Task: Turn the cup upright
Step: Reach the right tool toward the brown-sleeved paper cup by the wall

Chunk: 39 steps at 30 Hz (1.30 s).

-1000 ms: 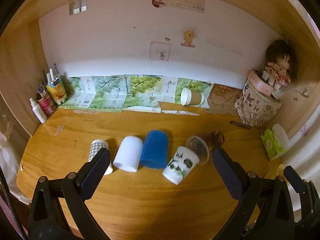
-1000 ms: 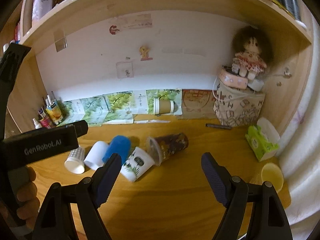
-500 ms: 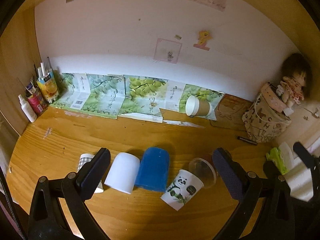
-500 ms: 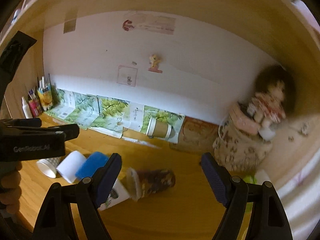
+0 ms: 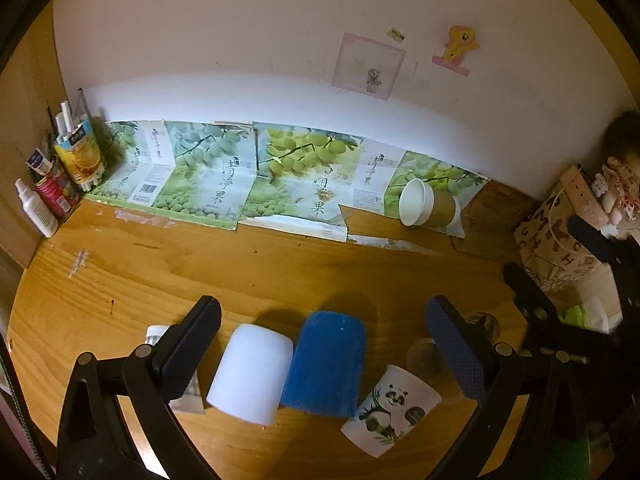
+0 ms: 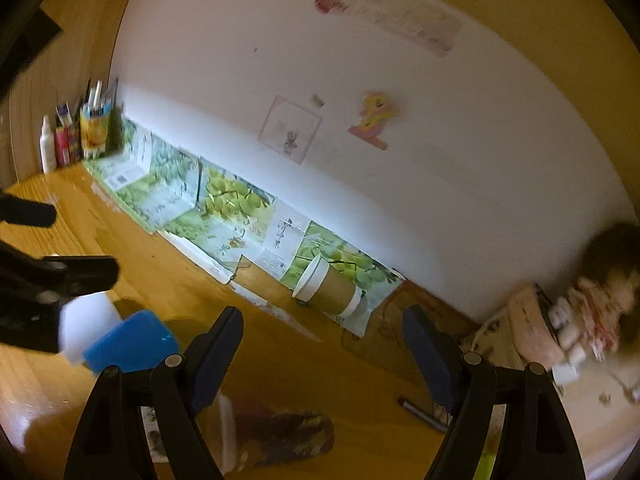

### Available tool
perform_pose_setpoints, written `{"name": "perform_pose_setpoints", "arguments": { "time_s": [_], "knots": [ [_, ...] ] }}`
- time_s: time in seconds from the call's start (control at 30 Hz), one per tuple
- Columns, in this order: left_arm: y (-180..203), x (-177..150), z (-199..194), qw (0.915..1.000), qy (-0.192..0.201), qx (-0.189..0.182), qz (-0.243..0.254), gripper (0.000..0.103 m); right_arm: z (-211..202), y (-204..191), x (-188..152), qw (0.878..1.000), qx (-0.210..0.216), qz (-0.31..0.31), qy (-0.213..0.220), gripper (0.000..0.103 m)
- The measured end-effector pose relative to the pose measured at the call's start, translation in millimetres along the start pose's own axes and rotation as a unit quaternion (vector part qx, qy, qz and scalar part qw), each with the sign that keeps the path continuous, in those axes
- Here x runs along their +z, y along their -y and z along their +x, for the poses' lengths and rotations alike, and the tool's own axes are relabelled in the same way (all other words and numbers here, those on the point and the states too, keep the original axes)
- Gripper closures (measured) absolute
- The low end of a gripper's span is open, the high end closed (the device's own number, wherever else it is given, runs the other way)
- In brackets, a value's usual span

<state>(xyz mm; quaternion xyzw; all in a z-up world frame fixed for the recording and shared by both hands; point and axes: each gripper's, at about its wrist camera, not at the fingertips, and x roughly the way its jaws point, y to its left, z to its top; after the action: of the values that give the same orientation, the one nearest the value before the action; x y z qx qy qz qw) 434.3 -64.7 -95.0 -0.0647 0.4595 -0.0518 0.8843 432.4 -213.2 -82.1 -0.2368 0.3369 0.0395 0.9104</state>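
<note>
Several cups lie on their sides in a row on the wooden desk: a white cup (image 5: 250,374), a blue cup (image 5: 326,364), a panda-print paper cup (image 5: 390,410), a checked cup (image 5: 154,334) behind my left finger and a clear plastic cup (image 5: 420,356). My left gripper (image 5: 320,348) is open, just above the white and blue cups. A brown paper cup (image 6: 330,290) lies on its side by the back wall; it also shows in the left wrist view (image 5: 430,204). My right gripper (image 6: 324,354) is open and empty, over a dark printed clear cup (image 6: 276,438) and short of the brown cup.
Green grape-print cartons (image 5: 248,172) line the back wall. Bottles and a juice carton (image 5: 78,152) fill the back left corner. A patterned bag with a doll (image 5: 568,236) stands at the right. A pen (image 6: 424,416) lies on the desk near my right finger.
Both grippers have moved forward and lower toward the desk. The right gripper has tilted and swung toward the brown cup at the back. The cups have not moved.
</note>
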Motion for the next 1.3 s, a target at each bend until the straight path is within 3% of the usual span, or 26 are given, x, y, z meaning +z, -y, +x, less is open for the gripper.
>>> {"name": "perform_pose_setpoints", "arguments": {
  "time_s": [0.33, 0.5, 1.3],
  "knots": [
    [0, 7, 22, 0.9997, 0.002, -0.004, 0.023, 0.001, 72, -8, 6, 0.997, 0.005, -0.073, -0.032, 0.021],
    [-1, 9, 29, 0.9990, 0.006, -0.038, 0.025, 0.001, 103, -8, 5, 0.994, 0.005, -0.097, -0.054, 0.021],
    [19, 9, 57, 0.9935, -0.020, -0.102, 0.047, 0.001, 204, 13, -7, 0.987, -0.003, -0.099, -0.130, 0.021]
  ]
}}
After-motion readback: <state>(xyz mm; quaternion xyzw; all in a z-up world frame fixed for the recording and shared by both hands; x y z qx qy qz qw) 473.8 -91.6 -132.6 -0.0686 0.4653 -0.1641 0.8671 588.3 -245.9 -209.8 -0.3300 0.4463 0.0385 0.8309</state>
